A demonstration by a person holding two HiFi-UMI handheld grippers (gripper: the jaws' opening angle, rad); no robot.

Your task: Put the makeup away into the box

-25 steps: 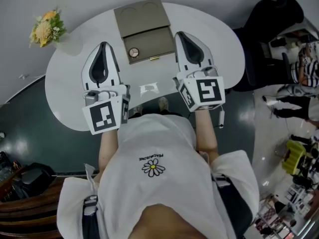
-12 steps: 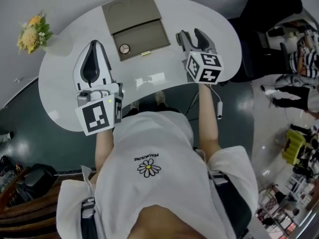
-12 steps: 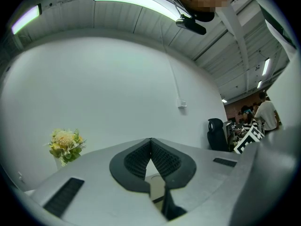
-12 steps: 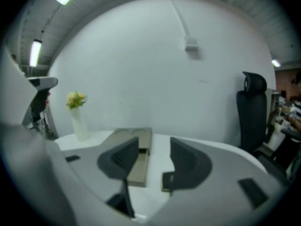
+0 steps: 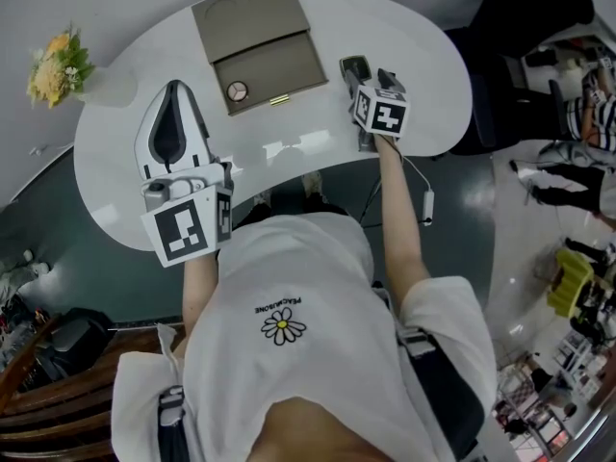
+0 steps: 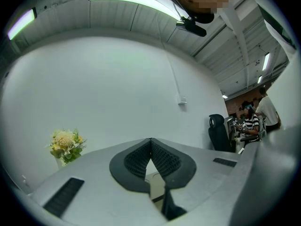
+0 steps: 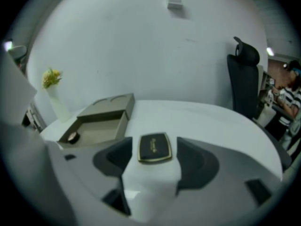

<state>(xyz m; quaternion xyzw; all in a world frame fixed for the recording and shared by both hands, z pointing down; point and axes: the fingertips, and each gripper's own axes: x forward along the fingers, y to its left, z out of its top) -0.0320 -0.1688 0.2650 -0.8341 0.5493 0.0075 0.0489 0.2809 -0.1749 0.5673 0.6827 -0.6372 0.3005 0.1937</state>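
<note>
Gold lettering on compact (image 7: pixel 154 148) blurred, unreadable; round item (image 5: pixel 236 90) in box (image 5: pixel 279 70) too small, perhaps jar

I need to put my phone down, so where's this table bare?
Bare: the table right of the dark compact, and the near strip in front of the open box. The box holds only a round compact. Crowded: the dark compact lies between the jaws of the right gripper, which have just been opening; the shut left gripper hovers over the left side.
</note>
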